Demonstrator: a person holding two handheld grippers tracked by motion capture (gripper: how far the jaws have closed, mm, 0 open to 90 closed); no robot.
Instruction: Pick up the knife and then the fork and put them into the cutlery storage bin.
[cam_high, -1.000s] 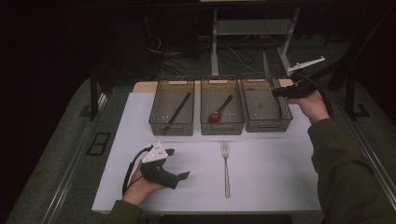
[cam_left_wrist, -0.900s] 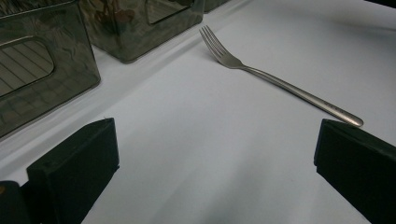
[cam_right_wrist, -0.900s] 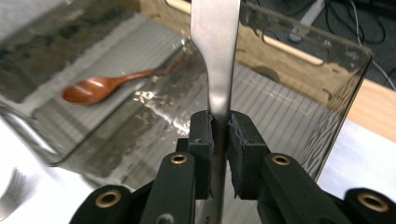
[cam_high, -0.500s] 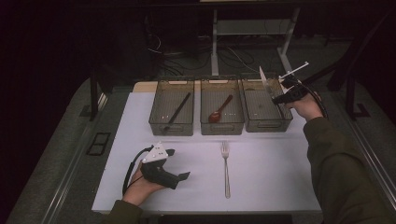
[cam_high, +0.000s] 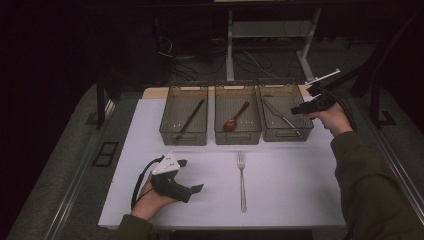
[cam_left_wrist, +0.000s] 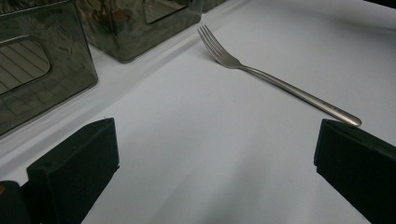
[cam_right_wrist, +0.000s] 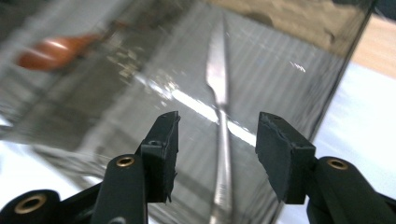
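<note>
L gripper (cam_high: 192, 186) rests near-left on the white tabletop (cam_high: 290, 195), held in the person's left hand (cam_high: 150, 197). Its jaws stand wide apart w/ nothing between them; in the left gripper view they frame bare tabletop.

Just right of it, near the middle, a fork (cam_high: 242, 180) lies flat, tines toward the far side, handle toward the near edge. It's slim, plain silver metal, w/ four tines (cam_left_wrist: 212, 42).

Behind the fork, three smoky see-through bins sit in a row, side by side. Left bin (cam_high: 170, 131) holds a dark stick-like utensil; can't tell what kind. Mid bin (cam_high: 220, 135) holds a reddish-brown spoon (cam_high: 235, 119). Right bin (cam_high: 305, 132) holds a knife (cam_high: 282, 116): long, thin, shiny metal, lying diagonally on the bin floor, one end at the far-left, the other at the near-right. In the right gripper view it shows as a narrow pointed blade (cam_right_wrist: 217, 70) running into a slim handle, bright glare across it, somewhat blurred.

R gripper (cam_high: 296, 109) hangs over the right bin's far-right rim, held in the right hand (cam_high: 332, 119). Its jaws have just been opening and now stand part open, nothing pressed between them; knife lies in the bin beyond the gap, not touched by the pads.
</note>
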